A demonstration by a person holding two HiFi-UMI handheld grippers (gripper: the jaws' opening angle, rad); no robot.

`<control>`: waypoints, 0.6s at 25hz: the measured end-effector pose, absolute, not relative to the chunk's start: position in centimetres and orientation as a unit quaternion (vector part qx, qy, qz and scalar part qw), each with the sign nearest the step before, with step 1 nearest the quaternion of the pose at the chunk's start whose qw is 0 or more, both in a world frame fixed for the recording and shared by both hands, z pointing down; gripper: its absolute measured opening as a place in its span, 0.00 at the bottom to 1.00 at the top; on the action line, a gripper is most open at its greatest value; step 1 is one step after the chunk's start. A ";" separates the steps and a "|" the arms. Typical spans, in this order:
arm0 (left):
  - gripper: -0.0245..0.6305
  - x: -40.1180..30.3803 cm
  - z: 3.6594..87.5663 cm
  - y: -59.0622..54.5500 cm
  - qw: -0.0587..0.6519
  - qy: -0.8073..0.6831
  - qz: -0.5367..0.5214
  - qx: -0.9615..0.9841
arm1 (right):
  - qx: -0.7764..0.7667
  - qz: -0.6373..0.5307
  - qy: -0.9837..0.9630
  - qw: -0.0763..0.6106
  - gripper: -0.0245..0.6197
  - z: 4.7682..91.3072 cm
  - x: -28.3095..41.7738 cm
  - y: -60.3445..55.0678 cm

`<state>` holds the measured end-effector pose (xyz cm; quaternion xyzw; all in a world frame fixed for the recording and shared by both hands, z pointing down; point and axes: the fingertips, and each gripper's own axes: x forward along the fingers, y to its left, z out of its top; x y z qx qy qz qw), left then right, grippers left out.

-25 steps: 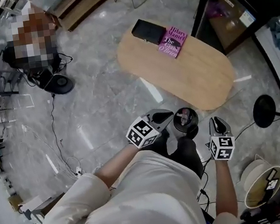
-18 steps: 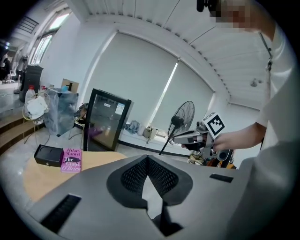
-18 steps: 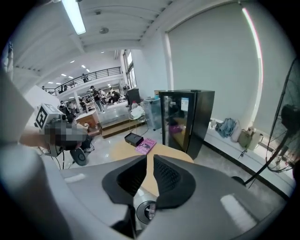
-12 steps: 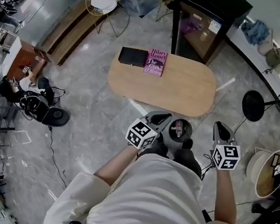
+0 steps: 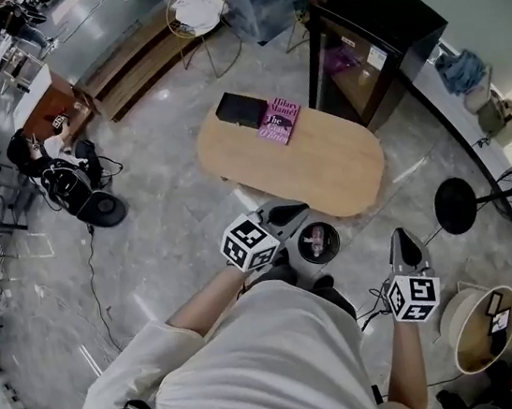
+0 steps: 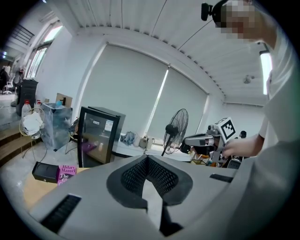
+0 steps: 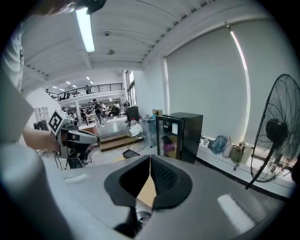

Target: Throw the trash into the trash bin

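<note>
I hold both grippers in front of my body, over the grey floor. The left gripper [image 5: 300, 210] sits left of the bin [image 5: 336, 244], and in the head view its tips appear just beside the bin's rim. In the left gripper view its jaws are closed, pads meeting at the front, with nothing between them. The right gripper [image 5: 400, 234] sits right of the bin and apart from it. Its jaws have just been closing and now meet along their front edge, also with nothing between them. The bin is a small round black container standing on the floor between the two grippers, just beside the near edge of the table [image 5: 331, 167]. The trash [image 5: 317, 240] lies inside the bin as a pale, pinkish item; I cannot tell what kind of item it is. In the right gripper view, part of the bin shows low in the gap behind the closed pads, with the table top above it. The table is an oval wooden top. At its far end lie a pink book [image 5: 279, 121] and a black box [image 5: 241, 109], touching side by side. A black cabinet [image 5: 374, 36] with a glass door stands beyond the table. A standing fan [image 7: 276, 136] is at the right of the right gripper view.
</note>
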<state>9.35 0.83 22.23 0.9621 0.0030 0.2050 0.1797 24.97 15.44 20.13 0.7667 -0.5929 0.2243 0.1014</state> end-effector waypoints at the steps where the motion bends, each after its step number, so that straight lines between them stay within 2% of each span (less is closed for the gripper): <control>1: 0.05 9.4 21.7 1.3 0.181 -0.002 0.199 0.963 | 0.766 0.218 -0.596 0.103 0.06 19.8 25.3 15.8; 15: 0.05 8.4 17.3 5.3 0.154 -0.042 0.156 0.975 | 0.767 0.150 -0.617 0.092 0.05 16.0 25.0 19.8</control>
